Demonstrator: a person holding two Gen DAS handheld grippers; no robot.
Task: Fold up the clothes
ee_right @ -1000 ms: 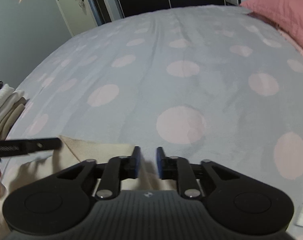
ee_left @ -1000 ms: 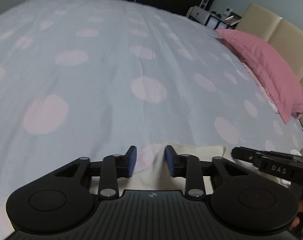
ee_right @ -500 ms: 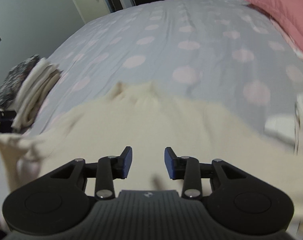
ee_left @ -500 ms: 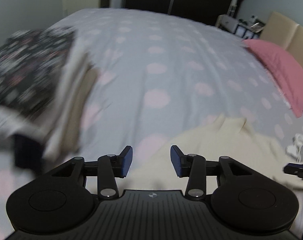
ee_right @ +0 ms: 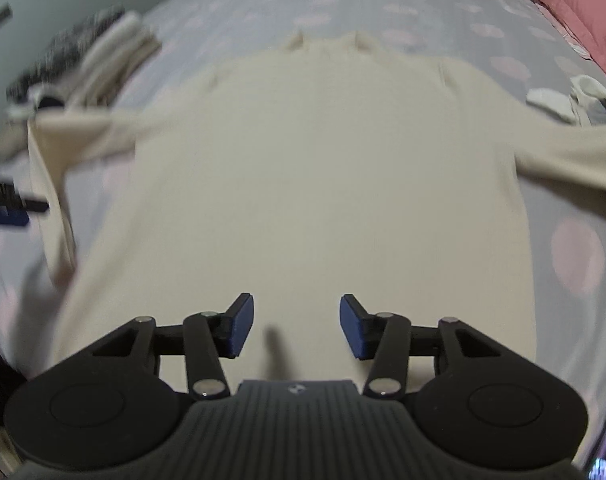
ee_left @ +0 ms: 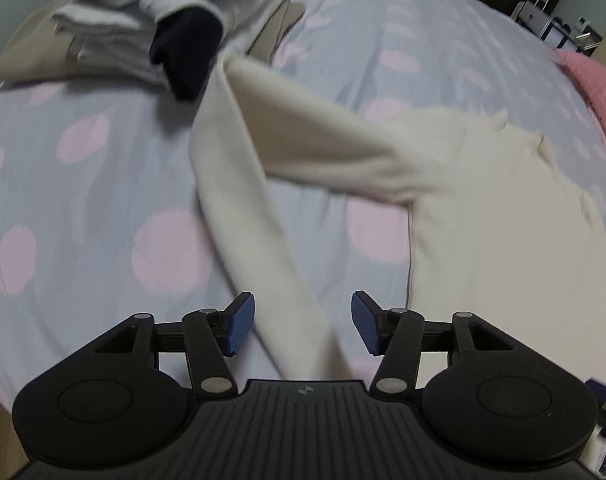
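no writing legible; both hand-held grippers [ee_left: 302, 330] [ee_right: 296, 327] gape wide over cream sweater [ee_right: 323, 168].

Home bedroom, spotted bed cover [ee_left: 103, 184], pink pillow [ee_right: 563, 4]

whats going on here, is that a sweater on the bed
Yes. A person with a handheld gripper in each hand is folding clothes on a bed with a grey, pink-dotted cover. A cream long-sleeved sweater lies spread flat, collar away from the cameras, sleeves out to both sides. The left gripper is open above one sleeve, and the right gripper is open over the hem; neither holds anything. A stack of folded clothes sits to the left, and a pink pillow lies at the far right.
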